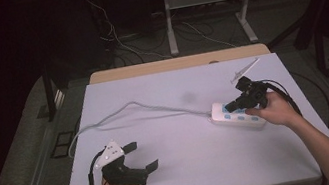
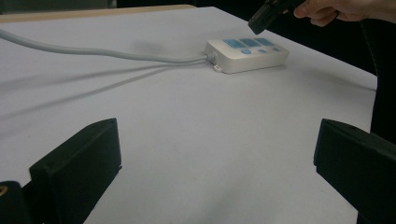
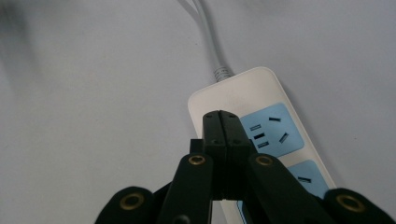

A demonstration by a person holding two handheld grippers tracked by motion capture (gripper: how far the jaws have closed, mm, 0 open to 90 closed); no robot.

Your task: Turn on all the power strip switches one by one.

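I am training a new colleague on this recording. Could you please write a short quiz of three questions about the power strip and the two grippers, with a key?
1. True or false: the right gripper has its jaws pressed together with nothing between them.
2. Where does the power strip lie? A) at the table's left edge B) on the person's right side of the table C) on the floor
3. Fill in: the left gripper is ____, its jaws spread wide apart above the bare table.

Key
1. True; in the right gripper view the closed jaws hang over the strip's blue sockets.
2. B; its grey cable runs off leftward.
3. open
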